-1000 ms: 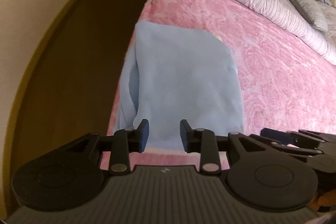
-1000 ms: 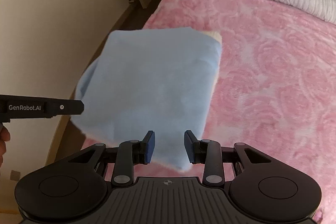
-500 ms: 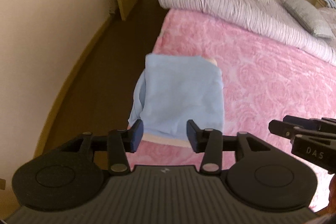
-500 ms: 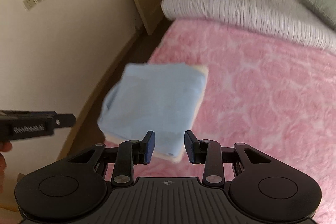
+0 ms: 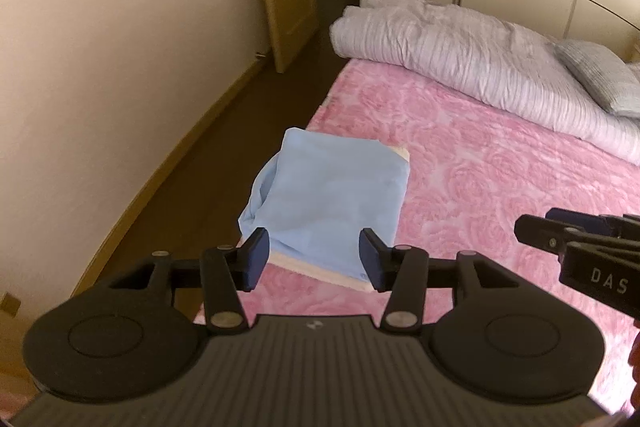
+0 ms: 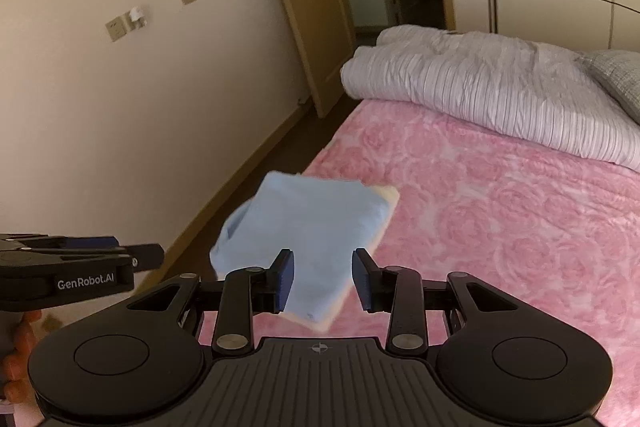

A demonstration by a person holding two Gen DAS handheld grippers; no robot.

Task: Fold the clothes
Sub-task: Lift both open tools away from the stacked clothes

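One folded garment (image 5: 328, 199) ahead (grippers apart)

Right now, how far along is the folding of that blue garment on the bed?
Looks essentially done: the blue garment lies as a compact folded rectangle near the edge of the pink bedspread, its left side bulging loosely over the edge. Nothing is in hand: the left gripper and right gripper both have open, empty jaws. What may be left is tidying that loose side.
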